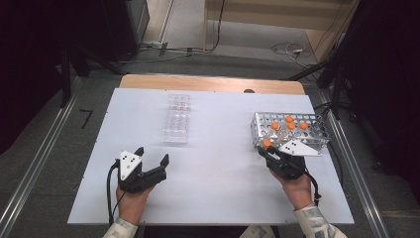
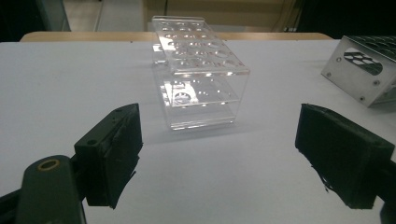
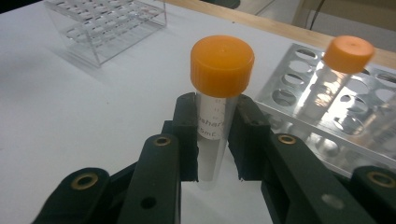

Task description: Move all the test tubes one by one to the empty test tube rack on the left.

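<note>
Nearest to me, my right gripper has its jaws clamped on an orange-capped tube, the pads pressing its clear body just under the cap, the tube upright and clear of the counter. In the high view that same gripper sits at about four o'clock on the counter, the tube's cap just at the near edge of the metal rack. My left gripper has its jaws wide apart with nothing between them, resting low at about seven o'clock and facing the clear rack.

I judge the step in hand to be the carry: one tube is out of the metal rack and in my grip, with the clear rack as its likely home. That rack stands well apart, at about eleven o'clock from my right gripper, and its holes look empty as far as I can tell.

The next move calls for taking the tube across the open counter towards ten or eleven o'clock, keeping it upright, bringing its tip over one hole and lowering it straight before I let go. Farther off, four more orange-capped tubes stand in the metal rack at about two o'clock, waiting their turn.
</note>
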The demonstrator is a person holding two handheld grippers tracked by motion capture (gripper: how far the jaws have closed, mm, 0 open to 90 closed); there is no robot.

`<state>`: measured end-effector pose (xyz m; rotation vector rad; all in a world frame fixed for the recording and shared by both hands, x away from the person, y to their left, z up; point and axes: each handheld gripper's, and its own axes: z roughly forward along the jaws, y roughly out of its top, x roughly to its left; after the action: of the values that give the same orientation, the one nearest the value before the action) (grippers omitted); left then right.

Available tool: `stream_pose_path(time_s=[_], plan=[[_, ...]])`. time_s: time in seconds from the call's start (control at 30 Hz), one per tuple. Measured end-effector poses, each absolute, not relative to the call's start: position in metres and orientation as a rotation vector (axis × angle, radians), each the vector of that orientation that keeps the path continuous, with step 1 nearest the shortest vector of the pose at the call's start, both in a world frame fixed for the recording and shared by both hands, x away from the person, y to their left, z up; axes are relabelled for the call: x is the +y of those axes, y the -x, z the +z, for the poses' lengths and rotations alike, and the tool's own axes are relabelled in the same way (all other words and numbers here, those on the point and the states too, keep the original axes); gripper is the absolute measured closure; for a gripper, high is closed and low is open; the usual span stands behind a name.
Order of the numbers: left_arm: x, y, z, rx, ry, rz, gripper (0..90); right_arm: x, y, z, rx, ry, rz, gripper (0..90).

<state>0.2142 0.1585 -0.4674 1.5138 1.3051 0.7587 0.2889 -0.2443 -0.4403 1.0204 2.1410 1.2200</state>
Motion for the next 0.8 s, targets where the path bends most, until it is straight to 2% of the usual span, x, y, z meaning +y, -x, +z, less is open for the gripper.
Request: stream_pose_path(time_s=[0.8], plan=[[0.113,-0.231,-0.461,1.195,-1.582,0.722,16.8,-0.202,-0.293,-0.446,2.237,-0.924,1.217,71.7]])
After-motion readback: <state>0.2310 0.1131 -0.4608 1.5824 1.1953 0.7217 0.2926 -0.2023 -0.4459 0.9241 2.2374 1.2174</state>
